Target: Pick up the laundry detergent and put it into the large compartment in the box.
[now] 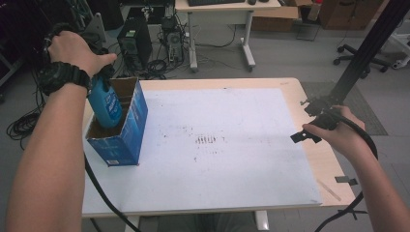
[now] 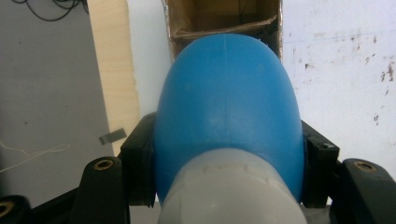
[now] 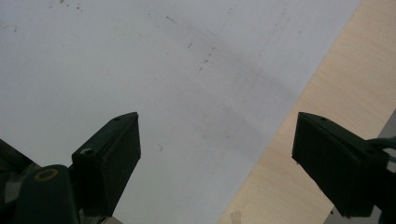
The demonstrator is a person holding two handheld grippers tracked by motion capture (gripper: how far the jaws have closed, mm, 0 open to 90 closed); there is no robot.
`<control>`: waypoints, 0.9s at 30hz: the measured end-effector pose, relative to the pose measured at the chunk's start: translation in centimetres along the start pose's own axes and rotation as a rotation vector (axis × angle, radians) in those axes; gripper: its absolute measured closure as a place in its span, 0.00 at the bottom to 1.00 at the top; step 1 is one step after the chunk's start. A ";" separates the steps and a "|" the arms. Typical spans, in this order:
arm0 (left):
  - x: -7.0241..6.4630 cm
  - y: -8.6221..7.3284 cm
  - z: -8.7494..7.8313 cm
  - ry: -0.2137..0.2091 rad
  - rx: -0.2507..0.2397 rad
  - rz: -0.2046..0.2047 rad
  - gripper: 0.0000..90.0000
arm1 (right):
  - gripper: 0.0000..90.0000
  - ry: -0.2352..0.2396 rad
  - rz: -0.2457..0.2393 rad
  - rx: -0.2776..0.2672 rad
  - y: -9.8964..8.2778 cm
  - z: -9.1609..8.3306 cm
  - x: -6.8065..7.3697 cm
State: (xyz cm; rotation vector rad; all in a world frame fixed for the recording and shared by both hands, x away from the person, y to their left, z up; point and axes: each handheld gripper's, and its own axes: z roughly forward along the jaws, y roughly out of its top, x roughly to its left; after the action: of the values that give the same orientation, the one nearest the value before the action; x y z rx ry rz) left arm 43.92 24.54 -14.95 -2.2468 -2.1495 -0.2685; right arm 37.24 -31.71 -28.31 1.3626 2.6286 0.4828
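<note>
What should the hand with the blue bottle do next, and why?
Probably keep lowering it. The left gripper is shut on the blue bottle, whose bottom is already inside the open blue box, so it likely goes down until it stands, then lets go.

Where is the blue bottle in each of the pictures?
High view: the blue bottle is at the left, partly inside the blue cardboard box.
Left gripper view: it sits in the middle, clamped between the black jaws.
Right gripper view: not in it.
Shared landmark: the white sheet on the table.
</note>
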 end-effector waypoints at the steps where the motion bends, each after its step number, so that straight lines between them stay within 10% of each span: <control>1: 0.1 0.0 0.2 0.000 -0.001 0.005 0.42 | 0.17 0.000 0.000 0.002 0.0 0.0 0.0; 27: -0.3 0.5 5.6 -0.042 0.050 0.015 0.42 | 0.17 0.001 0.000 0.016 0.1 0.5 0.2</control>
State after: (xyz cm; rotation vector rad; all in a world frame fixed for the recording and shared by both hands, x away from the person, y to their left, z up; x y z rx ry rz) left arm 44.98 25.01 -20.43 -2.2598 -2.1333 -0.1667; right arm 37.32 -31.45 -28.72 1.3673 2.6386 0.4636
